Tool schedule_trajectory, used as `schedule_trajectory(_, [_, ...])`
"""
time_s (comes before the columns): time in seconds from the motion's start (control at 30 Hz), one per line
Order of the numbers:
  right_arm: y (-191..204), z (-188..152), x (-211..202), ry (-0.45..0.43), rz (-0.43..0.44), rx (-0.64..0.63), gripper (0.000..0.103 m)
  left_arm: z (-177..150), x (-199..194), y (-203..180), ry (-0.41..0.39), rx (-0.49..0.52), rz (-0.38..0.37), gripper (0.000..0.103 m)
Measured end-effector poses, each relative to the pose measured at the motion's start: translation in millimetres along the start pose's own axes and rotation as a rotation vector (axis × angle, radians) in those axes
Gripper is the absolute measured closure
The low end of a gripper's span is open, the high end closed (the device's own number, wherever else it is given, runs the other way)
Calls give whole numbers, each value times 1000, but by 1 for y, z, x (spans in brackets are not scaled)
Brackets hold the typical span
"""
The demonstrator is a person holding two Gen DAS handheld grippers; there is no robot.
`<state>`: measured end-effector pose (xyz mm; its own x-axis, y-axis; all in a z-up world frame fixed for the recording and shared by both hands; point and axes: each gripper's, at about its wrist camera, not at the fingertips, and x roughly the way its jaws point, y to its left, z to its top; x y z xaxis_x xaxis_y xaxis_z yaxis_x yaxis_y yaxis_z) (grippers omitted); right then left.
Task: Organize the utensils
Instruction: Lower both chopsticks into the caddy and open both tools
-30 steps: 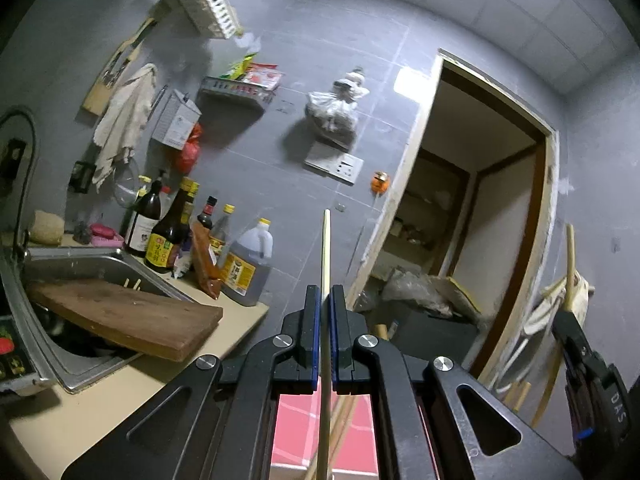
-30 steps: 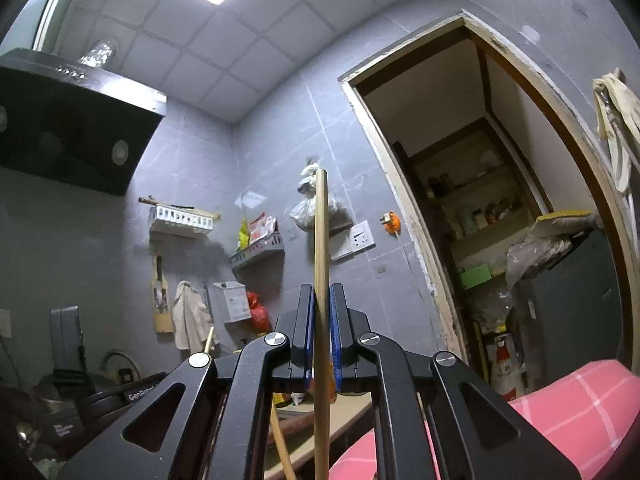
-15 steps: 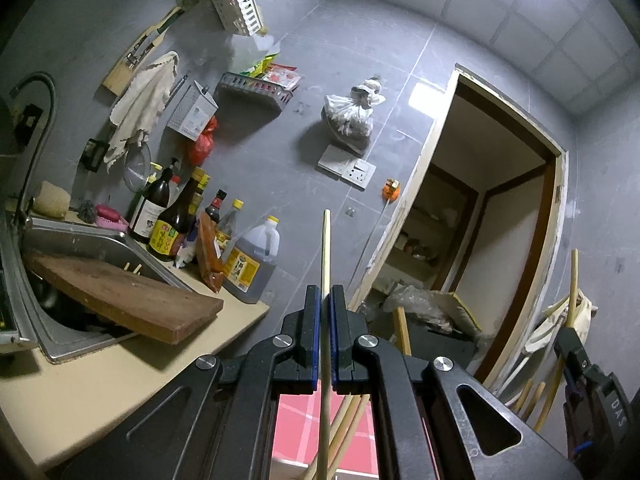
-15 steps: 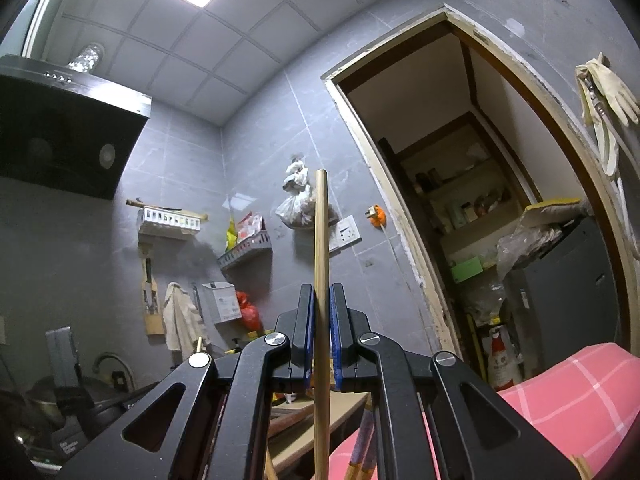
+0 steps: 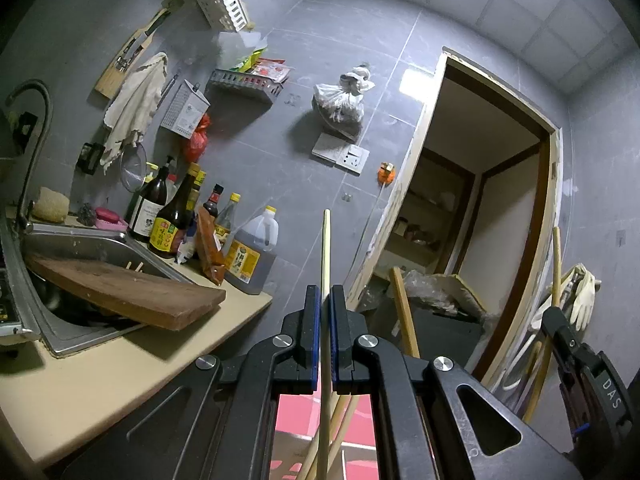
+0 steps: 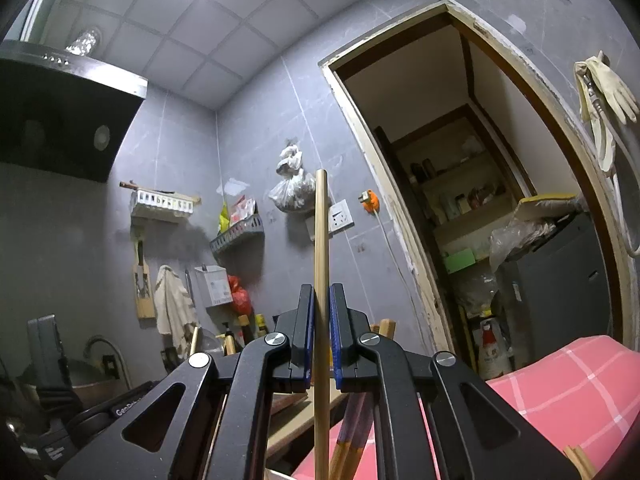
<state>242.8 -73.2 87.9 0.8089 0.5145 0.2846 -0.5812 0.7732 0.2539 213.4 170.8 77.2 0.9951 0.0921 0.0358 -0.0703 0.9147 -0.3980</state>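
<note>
Two hand-held grippers, each clamped on one upright chopstick, above a kitchen counter.

Left wrist view: the left gripper has its jaws pressed together on a pale chopstick, whose long axis runs vertically, tip up, lower end passing down between the fingers among further sticks. Left and near, a wooden cutting board overhangs the sink rim; bottles crowd the far counter edge. Open air lies ahead toward the doorway; the right gripper stands at far right. Right wrist view: the right gripper is clamped on a darker chopstick, likewise vertical, tip up. A pink checked cloth lies near right; the wall ahead is well apart.
</note>
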Motion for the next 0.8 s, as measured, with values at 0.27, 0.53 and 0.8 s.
schedule_trajectory(0.27, [6,-10,-2,58,-10,-29,97,-18,-2,-6,50,70,2,101])
schedule_trajectory(0.53, [12,-15,-7,120,-15,-62,97,-29,-5,-10,94,111,0,101])
schedule_trajectory(0.8, [12,-19,-14,167,-33,-69,97,-36,-8,-12,144,141,-5,101])
